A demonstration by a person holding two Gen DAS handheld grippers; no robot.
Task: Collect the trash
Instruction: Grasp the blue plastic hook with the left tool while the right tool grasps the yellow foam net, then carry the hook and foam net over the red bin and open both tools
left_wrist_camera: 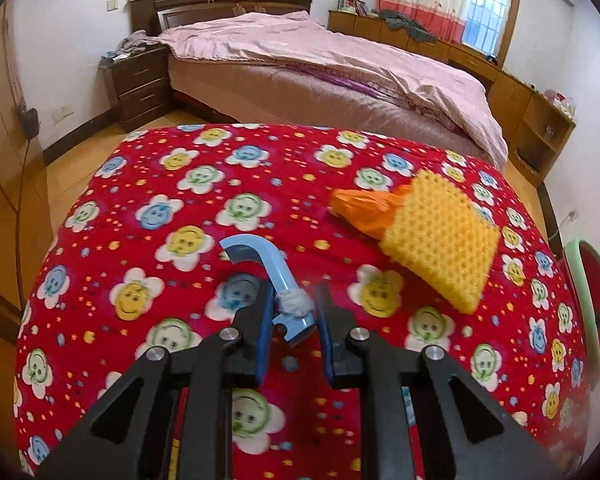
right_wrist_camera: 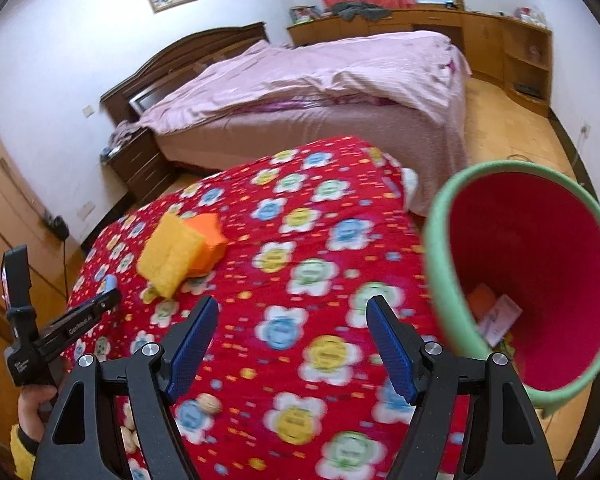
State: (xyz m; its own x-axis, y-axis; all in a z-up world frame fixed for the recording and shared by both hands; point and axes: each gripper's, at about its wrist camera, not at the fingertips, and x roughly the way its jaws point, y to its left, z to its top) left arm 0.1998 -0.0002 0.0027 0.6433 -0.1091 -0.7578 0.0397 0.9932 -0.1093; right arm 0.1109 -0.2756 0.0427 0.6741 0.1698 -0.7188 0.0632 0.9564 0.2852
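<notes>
We have the curved blue plastic piece pinched in our left gripper, right gripper wide and empty, so next comes carrying it right to the green-rimmed red bin.

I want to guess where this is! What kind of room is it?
It looks like a bedroom at home. There is a big bed with a pink quilt, a small chest of drawers beside it, and a curtained window.
</notes>
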